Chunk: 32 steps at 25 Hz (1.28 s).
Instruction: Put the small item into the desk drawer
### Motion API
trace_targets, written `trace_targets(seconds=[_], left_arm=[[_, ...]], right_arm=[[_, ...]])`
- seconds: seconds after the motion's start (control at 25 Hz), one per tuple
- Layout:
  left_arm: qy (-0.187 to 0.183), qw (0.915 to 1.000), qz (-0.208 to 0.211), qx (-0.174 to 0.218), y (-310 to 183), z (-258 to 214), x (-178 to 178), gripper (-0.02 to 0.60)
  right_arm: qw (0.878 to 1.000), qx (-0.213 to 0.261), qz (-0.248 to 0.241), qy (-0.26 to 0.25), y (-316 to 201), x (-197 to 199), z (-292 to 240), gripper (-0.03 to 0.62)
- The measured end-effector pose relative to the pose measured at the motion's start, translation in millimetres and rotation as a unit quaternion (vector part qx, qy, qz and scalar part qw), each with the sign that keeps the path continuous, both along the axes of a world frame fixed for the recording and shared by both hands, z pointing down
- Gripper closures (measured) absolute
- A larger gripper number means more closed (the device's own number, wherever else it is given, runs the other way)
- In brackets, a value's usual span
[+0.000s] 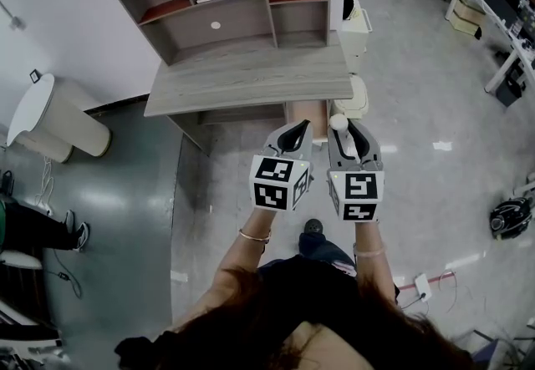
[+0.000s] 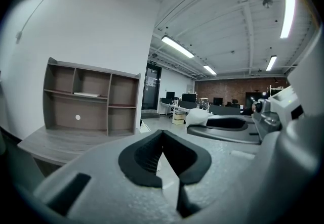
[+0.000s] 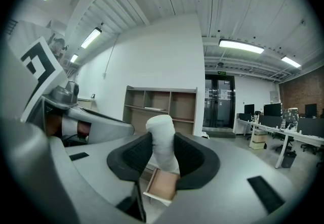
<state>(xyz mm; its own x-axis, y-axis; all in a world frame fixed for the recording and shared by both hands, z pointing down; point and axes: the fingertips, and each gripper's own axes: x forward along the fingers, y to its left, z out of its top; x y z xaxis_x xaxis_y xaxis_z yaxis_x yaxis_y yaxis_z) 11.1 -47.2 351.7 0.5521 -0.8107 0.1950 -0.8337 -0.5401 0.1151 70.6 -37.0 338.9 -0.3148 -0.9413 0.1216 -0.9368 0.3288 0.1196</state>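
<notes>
The right gripper (image 3: 163, 163) is clamping the small item (image 3: 161, 137), a white stub standing upright between its pads, with the jaws fairly wide around it. The left gripper (image 2: 162, 134) is riding just beside it, jaws closed on nothing. Ahead, the drawer (image 3: 163, 187) is hanging open under the desk (image 1: 251, 76) (apparently the carrying stage). The next move is calling for reaching over the drawer, then lowering and releasing inside.

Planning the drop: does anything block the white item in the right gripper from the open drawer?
Nothing visible does: the white item in the right gripper faces the open drawer, only floor between them.
</notes>
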Motion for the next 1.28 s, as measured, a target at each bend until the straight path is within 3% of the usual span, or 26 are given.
trace_targets(seconds=[0.68, 1.28], left_arm=[[-0.007, 0.9995, -0.029, -0.014, -74, 12, 24, 0.566], [-0.016, 0.9985, -0.050, -0.018, -99, 22, 18, 0.566]], right_arm=[[0.999, -0.006, -0.041, 0.001, -82, 19, 9, 0.470], [0.997, -0.016, -0.066, 0.022, -119, 11, 24, 0.470]])
